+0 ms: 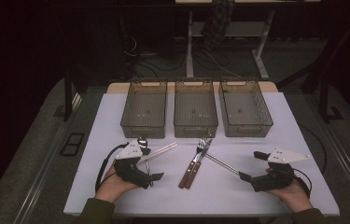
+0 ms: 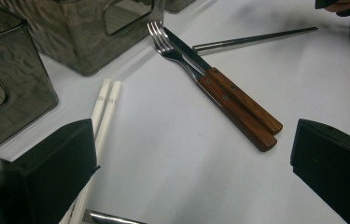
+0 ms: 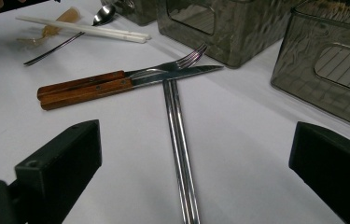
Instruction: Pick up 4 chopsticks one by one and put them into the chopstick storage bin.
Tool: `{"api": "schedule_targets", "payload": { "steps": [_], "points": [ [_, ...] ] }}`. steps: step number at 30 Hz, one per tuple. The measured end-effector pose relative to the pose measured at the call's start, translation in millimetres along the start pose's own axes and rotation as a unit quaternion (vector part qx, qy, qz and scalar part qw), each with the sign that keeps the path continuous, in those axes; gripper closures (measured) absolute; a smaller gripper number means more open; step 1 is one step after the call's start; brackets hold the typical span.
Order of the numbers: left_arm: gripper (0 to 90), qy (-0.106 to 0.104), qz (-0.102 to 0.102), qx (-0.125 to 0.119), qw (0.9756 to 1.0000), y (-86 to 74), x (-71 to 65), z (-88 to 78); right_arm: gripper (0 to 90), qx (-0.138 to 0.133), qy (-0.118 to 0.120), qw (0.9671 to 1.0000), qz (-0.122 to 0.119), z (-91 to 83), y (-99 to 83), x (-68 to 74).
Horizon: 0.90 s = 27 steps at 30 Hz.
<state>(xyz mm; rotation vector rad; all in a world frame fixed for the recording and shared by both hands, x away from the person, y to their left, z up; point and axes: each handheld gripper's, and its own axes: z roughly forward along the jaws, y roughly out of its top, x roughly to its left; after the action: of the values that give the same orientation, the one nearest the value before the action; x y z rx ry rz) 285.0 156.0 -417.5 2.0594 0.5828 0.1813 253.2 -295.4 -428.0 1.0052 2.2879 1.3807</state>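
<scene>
Between both wide-open grippers [image 1: 150,164] [image 1: 253,165], fork [image 1: 199,156] and knife [image 1: 196,167] cross metal chopsticks [image 1: 220,163].

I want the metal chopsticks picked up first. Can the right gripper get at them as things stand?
Probably yes: the right gripper is open, the metal chopsticks lie on bare table between its jaws, nothing between.

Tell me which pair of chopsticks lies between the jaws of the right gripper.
The shiny metal chopsticks, which run up toward the wooden-handled fork. The white plastic chopsticks lie far off, beside the spoon.
</scene>
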Motion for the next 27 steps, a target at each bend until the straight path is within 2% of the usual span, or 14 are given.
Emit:
{"api": "schedule_targets", "payload": {
  "steps": [6,10,15,27],
  "points": [
    [0.0,-0.004,0.0,0.0,1.0,0.7,-0.7,0.7,2.2,-0.001,0.002,1.0,0.0,-0.7,-0.1,-0.5],
    [0.0,-0.001,0.0,-0.001,1.0,0.9,-0.4,-0.7,2.2,-0.003,0.008,1.0,0.005,-1.2,-1.2,0.0],
    [1.3,0.009,0.003,0.0,1.0,0.7,0.4,-4.2,2.2,-0.005,0.009,0.9999,-0.004,-3.7,1.0,1.2],
    [13.3,0.014,-0.01,-0.013,0.9998,5.3,14.1,-6.2,2.2,-0.012,0.005,0.9999,0.001,-4.9,0.1,-1.2]
  ]
}}
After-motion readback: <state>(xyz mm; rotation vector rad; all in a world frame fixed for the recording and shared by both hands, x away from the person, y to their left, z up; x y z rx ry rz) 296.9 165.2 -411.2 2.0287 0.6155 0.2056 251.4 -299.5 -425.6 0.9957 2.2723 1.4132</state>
